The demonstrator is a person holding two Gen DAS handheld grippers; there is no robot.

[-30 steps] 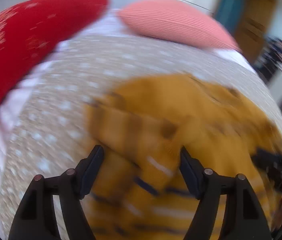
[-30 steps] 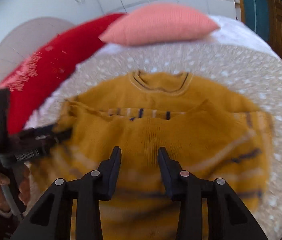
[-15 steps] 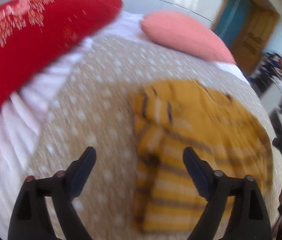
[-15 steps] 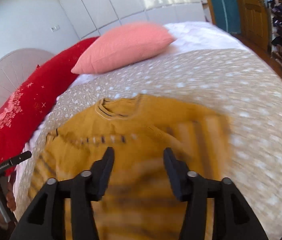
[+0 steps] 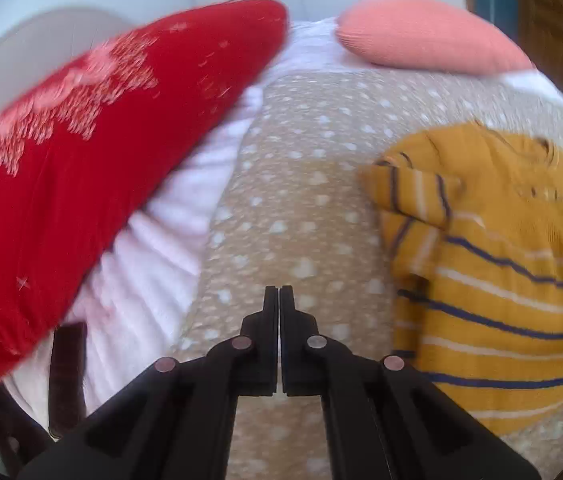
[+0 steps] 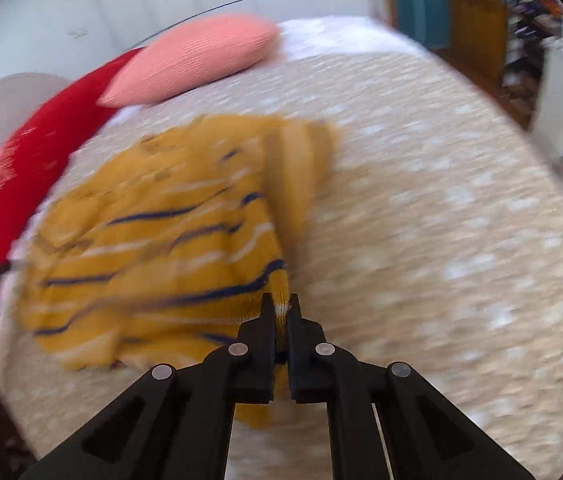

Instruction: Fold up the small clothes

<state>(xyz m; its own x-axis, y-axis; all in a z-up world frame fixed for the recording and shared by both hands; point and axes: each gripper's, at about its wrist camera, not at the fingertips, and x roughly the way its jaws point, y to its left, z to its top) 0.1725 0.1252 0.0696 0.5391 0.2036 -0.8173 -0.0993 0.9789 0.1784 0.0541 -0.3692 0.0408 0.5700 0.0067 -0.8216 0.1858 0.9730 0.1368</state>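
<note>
A small mustard-yellow sweater [image 5: 497,264] with navy and white stripes lies on the beige dotted bedspread [image 5: 293,208], partly folded with a sleeve turned in. My left gripper [image 5: 278,300] is shut and empty over the bedspread, to the left of the sweater. In the right wrist view the sweater [image 6: 161,236] is blurred. My right gripper [image 6: 281,312] is shut on the sweater's right edge, with yellow knit between its fingers.
A large red pillow [image 5: 81,168] lies at the left and a pink pillow [image 5: 421,36] at the head of the bed. White sheet [image 5: 153,264] shows beside the bedspread. A door and cluttered shelves [image 6: 553,60] stand at the far right.
Both grippers were open and have shut. The left one has moved off the sweater to its left. The right one has moved to the sweater's right edge and taken hold of it.
</note>
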